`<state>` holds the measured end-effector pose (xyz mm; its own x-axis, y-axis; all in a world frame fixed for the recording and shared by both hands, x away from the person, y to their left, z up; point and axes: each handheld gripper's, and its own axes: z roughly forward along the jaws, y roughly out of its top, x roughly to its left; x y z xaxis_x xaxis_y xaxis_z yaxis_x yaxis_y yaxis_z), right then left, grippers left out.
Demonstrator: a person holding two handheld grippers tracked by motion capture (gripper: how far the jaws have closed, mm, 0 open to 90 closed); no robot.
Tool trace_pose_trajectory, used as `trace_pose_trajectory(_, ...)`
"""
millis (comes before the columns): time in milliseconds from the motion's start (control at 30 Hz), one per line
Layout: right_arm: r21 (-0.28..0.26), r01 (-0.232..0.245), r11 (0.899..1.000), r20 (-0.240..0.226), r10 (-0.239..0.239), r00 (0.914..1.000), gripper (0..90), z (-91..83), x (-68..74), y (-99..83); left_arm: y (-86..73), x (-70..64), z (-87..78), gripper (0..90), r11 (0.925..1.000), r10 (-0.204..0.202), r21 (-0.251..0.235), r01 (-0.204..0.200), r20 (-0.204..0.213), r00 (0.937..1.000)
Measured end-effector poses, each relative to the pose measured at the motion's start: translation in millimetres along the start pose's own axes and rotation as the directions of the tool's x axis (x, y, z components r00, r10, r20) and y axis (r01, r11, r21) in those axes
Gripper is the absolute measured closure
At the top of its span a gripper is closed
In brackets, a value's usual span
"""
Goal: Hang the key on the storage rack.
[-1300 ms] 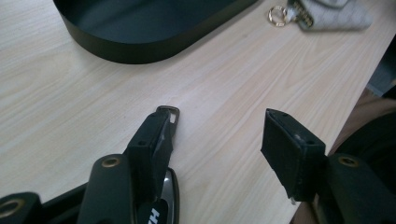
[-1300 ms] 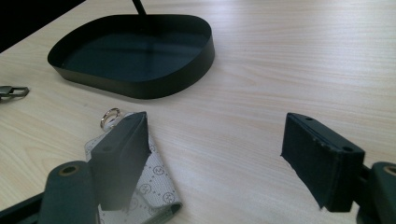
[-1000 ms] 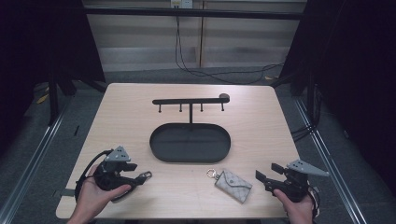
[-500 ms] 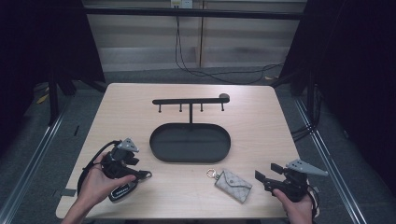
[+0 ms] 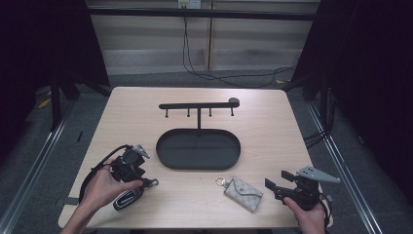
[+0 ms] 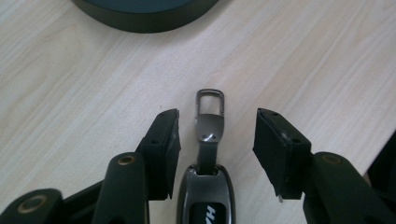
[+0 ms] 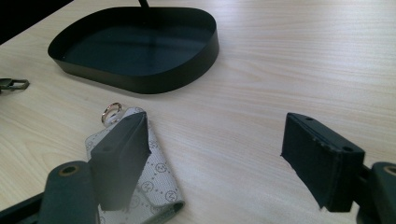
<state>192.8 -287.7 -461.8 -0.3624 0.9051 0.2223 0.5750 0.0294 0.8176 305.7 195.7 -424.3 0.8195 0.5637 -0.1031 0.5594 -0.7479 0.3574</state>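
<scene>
Item: left claw, mine, on the near-left of the worktop. Jaws stand well apart, astride the car key fob, one on each side of its strap and clasp; neither pad touches it. The fob lies flat on the wood, clasp end pointing toward the tray.

Item: right claw, mine, near-right of the worktop. Jaws spread wide, holding nothing. The patterned key pouch with its small ring lies just beside and partly under the left-hand jaw in the right gripper view.

Item: oval black tray, mid-worktop, with a hook rail standing behind it on a post.

Step in hand, as I judge it: lining up on the fob, grip not yet taken. Next move calls for closing squarely on the fob's body or strap, low enough that the pads do not slide off the smooth shell.
</scene>
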Motion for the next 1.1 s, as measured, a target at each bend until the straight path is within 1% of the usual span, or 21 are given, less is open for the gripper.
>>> trace_pose_trajectory(33, 0.000, 0.001, 1.000, 0.000, -0.001, 1.0000, 22.8, 0.1, -0.2, 0.0, 0.8, 0.8, 0.9, 50.6, 1.0000, -0.003, 0.005, 0.003, -0.002, 1.0000)
trace_pose_trajectory(67, 0.000, 0.001, 1.000, 0.000, -0.001, 1.0000, 22.8, 0.2, -0.2, 0.1, 3.3, 1.9, 3.5, 50.6, 0.9996, -0.008, 0.027, 0.008, 0.010, 0.9999)
trace_pose_trajectory(133, 0.000, 0.000, 1.000, -0.001, 0.000, 1.0000, 22.8, 0.0, -0.1, 0.1, 5.9, 2.7, 5.5, 50.5, 0.9978, 0.007, 0.065, -0.007, 0.011, 0.9999)
trace_pose_trajectory(200, -0.001, 0.000, 1.000, 0.000, 0.000, 1.0000, 22.8, -0.3, -0.2, 0.0, 7.7, 3.3, 8.5, 49.4, 0.9966, 0.002, 0.082, -0.003, 0.008, 1.0000)
trace_pose_trajectory(267, -0.001, 0.000, 1.000, 0.000, 0.000, 1.0000, 22.8, -0.2, -0.4, 0.0, 8.8, 3.9, 9.4, 49.2, 0.9960, 0.003, 0.089, -0.004, 0.006, 1.0000)
trace_pose_trajectory(367, 0.000, -0.001, 1.000, -0.001, 0.001, 1.0000, 22.8, -0.2, -0.2, 0.0, 12.3, 5.6, 11.0, 47.8, 0.9927, 0.011, 0.120, -0.011, 0.004, 0.9999)
trace_pose_trajectory(467, 0.001, 0.000, 1.000, 0.000, 0.000, 1.0000, 22.8, 0.0, -0.2, 0.0, 13.9, 5.6, 12.8, 46.4, 0.9923, 0.013, 0.123, -0.014, 0.005, 0.9999)
trace_pose_trajectory(533, 0.001, 0.001, 1.000, 0.000, -0.001, 1.0000, 22.8, 0.3, -0.3, 0.1, 15.9, 5.7, 13.8, 46.4, 0.9914, 0.018, 0.130, -0.017, -0.006, 0.9998)
trace_pose_trajectory(567, 0.001, 0.001, 1.000, 0.000, -0.001, 1.0000, 22.8, 0.4, -0.4, 0.1, 17.7, 6.8, 14.2, 46.4, 0.9899, 0.023, 0.140, -0.022, -0.004, 0.9997)
trace_pose_trajectory(600, 0.001, 0.001, 1.000, 0.000, -0.001, 1.0000, 22.8, 0.4, -0.4, 0.2, 18.3, 6.6, 15.0, 46.4, 0.9895, 0.016, 0.143, -0.016, -0.003, 0.9999)
trace_pose_trajectory(633, 0.001, 0.001, 1.000, 0.000, -0.001, 1.0000, 22.8, 0.4, -0.4, 0.1, 20.1, 7.7, 16.5, 46.7, 0.9872, 0.021, 0.158, -0.022, 0.003, 0.9998)
trace_pose_trajectory(700, 0.002, 0.000, 1.000, 0.000, 0.000, 1.0000, 22.8, 0.3, -0.4, 0.1, 21.8, 7.7, 19.5, 47.7, 0.9860, 0.019, 0.166, -0.018, -0.004, 0.9998)
trace_pose_trajectory(800, 0.000, 0.000, 1.000, -0.001, 0.000, 1.0000, 22.8, 0.1, -0.3, 0.0, 23.3, 7.4, 22.7, 48.0, 0.9830, 0.020, 0.182, -0.020, 0.001, 0.9998)
trace_pose_trajectory(833, 0.000, -0.001, 1.000, -0.001, 0.001, 1.0000, 22.8, 0.0, -0.4, 0.0, 23.8, 7.8, 23.6, 48.7, 0.9825, 0.029, 0.184, -0.029, 0.005, 0.9996)
trace_pose_trajectory(867, 0.000, -0.001, 1.000, 0.000, 0.001, 1.0000, 22.8, 0.1, -0.6, 0.0, 24.5, 7.2, 26.3, 48.9, 0.9809, 0.025, 0.193, -0.026, 0.007, 0.9997)
trace_pose_trajectory(933, 0.001, 0.000, 1.000, -0.001, 0.000, 1.0000, 22.8, 0.2, -0.5, 0.0, 25.0, 7.1, 29.8, 50.3, 0.9761, 0.034, 0.215, -0.036, 0.013, 0.9993)
trace_pose_trajectory(1000, 0.001, -0.001, 1.000, -0.001, 0.001, 1.0000, 22.8, 0.1, -0.4, 0.0, 25.2, 7.0, 31.9, 51.3, 0.9756, 0.036, 0.217, -0.037, 0.010, 0.9993)
trace_pose_trajectory(1033, 0.001, -0.001, 1.000, -0.001, 0.001, 1.0000, 22.8, 0.0, -0.5, 0.0, 25.4, 6.8, 32.6, 54.4, 0.9753, 0.042, 0.217, -0.042, 0.007, 0.9991)
trace_pose_trajectory(1067, 0.001, -0.001, 1.000, -0.001, 0.001, 1.0000, 22.8, 0.0, -0.6, 0.0, 25.6, 6.6, 33.1, 55.4, 0.9760, 0.049, 0.212, -0.049, 0.003, 0.9988)
trace_pose_trajectory(1100, 0.001, -0.001, 1.000, -0.001, 0.001, 1.0000, 22.8, 0.0, -0.6, 0.0, 25.8, 6.5, 34.1, 55.4, 0.9757, 0.042, 0.215, -0.044, 0.011, 0.9990)
